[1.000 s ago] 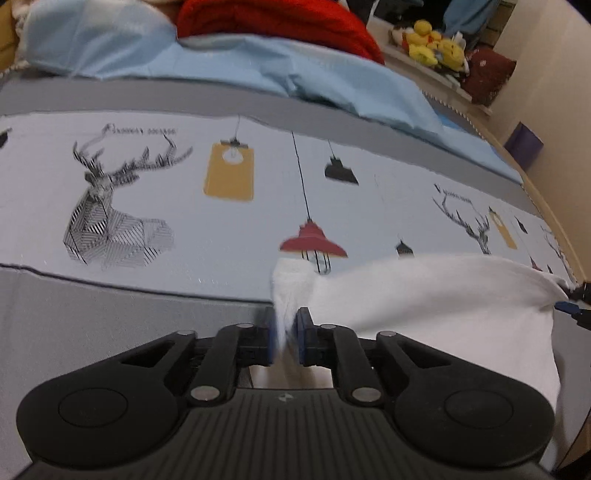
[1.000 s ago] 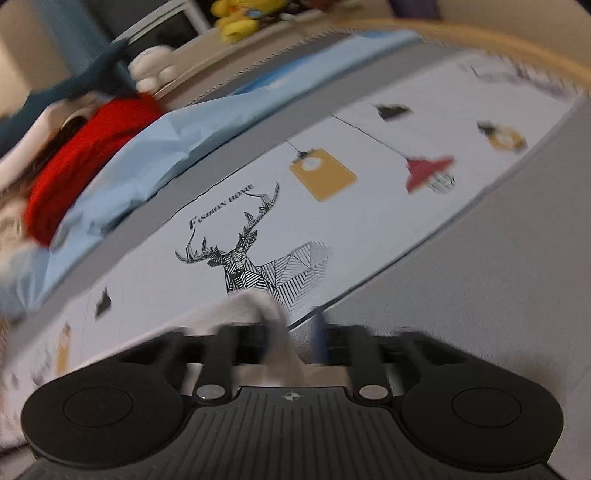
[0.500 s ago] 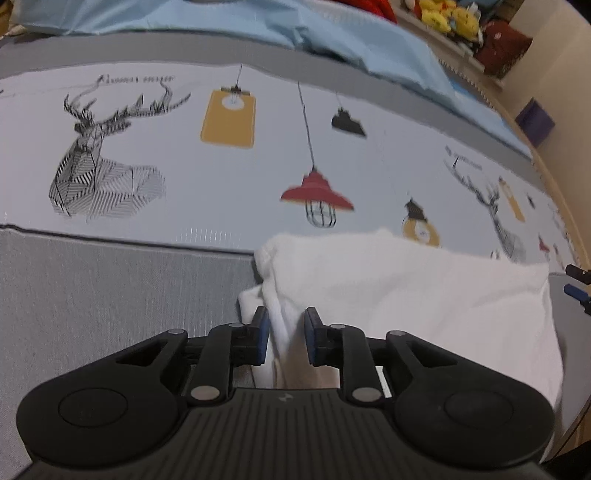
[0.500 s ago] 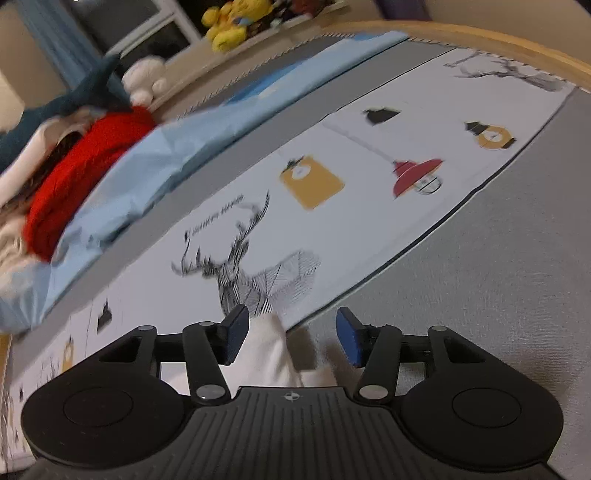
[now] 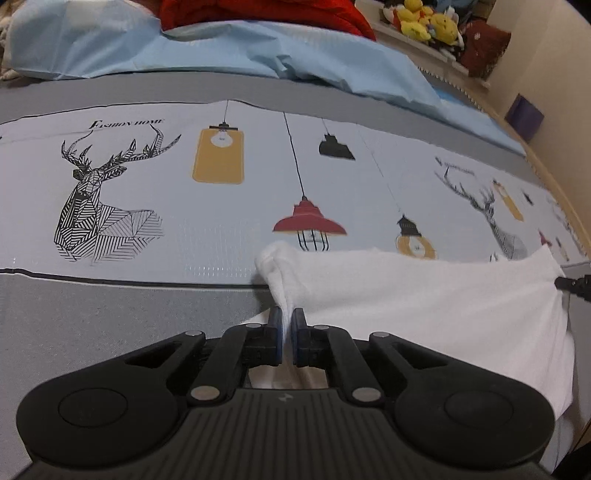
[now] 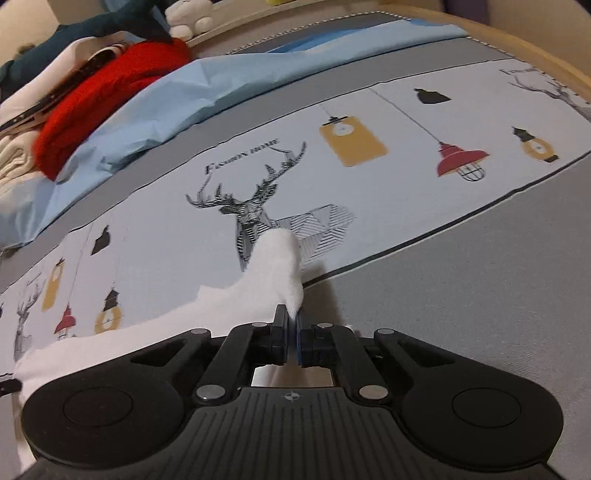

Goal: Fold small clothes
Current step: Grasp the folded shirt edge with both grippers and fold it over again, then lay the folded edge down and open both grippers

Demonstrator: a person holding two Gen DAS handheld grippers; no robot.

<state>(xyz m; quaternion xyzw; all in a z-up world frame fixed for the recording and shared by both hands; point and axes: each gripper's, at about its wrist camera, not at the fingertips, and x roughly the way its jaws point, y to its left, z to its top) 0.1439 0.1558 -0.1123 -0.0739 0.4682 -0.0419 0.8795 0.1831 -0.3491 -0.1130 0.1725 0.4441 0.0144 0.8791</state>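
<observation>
Both tongs have just snapped together on the white garment (image 5: 424,291): the left gripper (image 5: 286,325) pinches a bunched corner where half a second ago its jaws stood apart around the cloth, and the right gripper (image 6: 291,325) has closed from wide open onto the opposite corner, so the cloth, lying low at six o'clock on the printed bedspread (image 5: 155,177), looks ready to be lifted and folded. Toward twelve o'clock lie a blue sheet (image 5: 229,40), a red knit (image 6: 107,99) and, blurred, probably plush toys (image 5: 424,22), all well clear.

Both wrist views close, angled down, share white garment (image 5: 424,295).
</observation>
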